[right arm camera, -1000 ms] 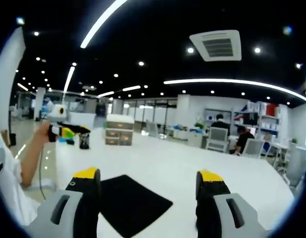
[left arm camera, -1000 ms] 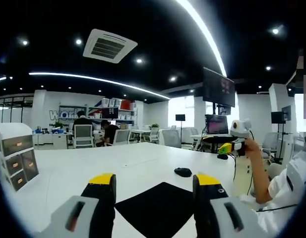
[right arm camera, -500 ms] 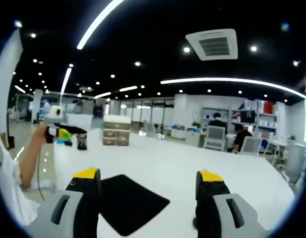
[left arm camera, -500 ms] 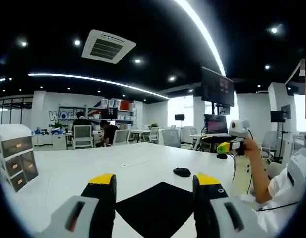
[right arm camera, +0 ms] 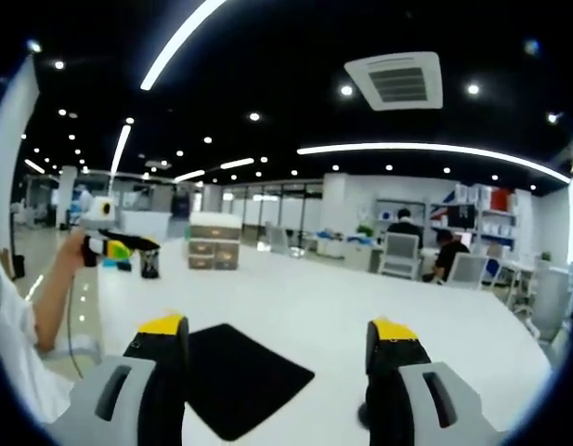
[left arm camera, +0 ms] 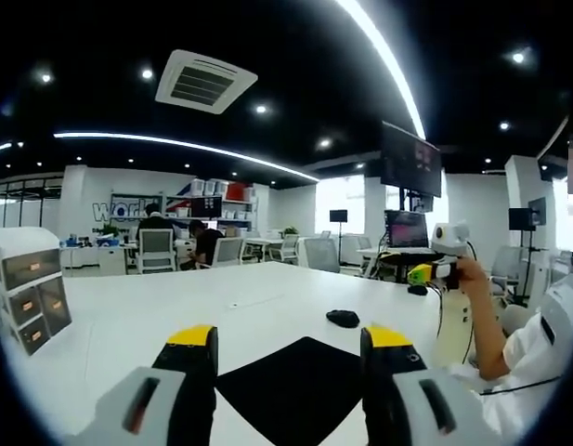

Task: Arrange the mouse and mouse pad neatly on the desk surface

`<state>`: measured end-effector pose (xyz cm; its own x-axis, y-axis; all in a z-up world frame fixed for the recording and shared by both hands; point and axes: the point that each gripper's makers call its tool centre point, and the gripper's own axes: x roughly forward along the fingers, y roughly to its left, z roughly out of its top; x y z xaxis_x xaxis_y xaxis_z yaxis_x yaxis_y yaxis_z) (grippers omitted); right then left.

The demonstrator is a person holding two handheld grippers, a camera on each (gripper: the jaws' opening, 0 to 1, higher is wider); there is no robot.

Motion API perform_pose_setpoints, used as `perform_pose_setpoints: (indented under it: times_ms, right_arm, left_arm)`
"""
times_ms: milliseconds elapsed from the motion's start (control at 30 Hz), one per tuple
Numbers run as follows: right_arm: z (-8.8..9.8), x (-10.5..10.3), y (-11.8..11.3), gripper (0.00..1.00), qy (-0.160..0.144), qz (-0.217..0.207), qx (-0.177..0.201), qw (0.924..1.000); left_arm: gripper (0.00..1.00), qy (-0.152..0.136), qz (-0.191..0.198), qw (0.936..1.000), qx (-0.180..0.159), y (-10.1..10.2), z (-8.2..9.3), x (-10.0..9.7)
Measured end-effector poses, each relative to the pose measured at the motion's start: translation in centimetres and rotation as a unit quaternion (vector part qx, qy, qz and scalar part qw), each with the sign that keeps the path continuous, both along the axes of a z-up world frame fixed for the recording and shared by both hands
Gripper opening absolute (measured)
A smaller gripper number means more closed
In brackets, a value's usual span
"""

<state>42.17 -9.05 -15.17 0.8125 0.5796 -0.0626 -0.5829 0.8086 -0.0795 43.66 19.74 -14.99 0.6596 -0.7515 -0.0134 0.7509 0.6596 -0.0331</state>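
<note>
A black mouse pad (left arm camera: 291, 386) lies at an angle on the white desk (left arm camera: 175, 311), just ahead of my left gripper (left arm camera: 291, 336), which is open and empty above the near edge. A small black mouse (left arm camera: 343, 318) rests on the desk beyond the pad's far right corner, apart from it. In the right gripper view the same pad (right arm camera: 240, 376) lies ahead of the left jaw of my right gripper (right arm camera: 277, 327), which is open and holds nothing. A hand holds each gripper off the desk: the right gripper (left arm camera: 435, 269) and the left gripper (right arm camera: 114, 243) each appear in the other's view.
A small white drawer unit (left arm camera: 26, 293) stands at the desk's left end, the same drawer unit (right arm camera: 214, 253) far across in the right gripper view. Office chairs and seated people (left arm camera: 156, 243) are behind the desk. Monitors (left arm camera: 409, 230) stand at right. A sleeve (left arm camera: 537, 339) shows at right.
Both views have drifted slightly with the hands. The mouse pad and mouse lie where they were, and both grippers stay open.
</note>
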Motion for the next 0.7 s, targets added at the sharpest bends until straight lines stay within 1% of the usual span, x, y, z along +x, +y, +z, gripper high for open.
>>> perform_pose_setpoints:
  times_ms: [333,533,700]
  right_arm:
    - [-0.07,-0.03,-0.28,0.75,-0.001,-0.007,-0.003,1.0000]
    - [-0.15,-0.14,-0.05,0.75,0.000,-0.005,-0.005,1.0000]
    - [-0.27,0.12,-0.06,0.75,0.001,-0.007,-0.008,0.9999]
  left_arm:
    - [0.62,0.000,-0.003,1.0000,0.006,-0.25,-0.15,-0.14]
    - [0.62,0.002,-0.004,1.0000,0.006,-0.34,-0.25,-0.05]
    - [0.62,-0.001,-0.007,0.9999,0.009,-0.51,-0.22,-0.16]
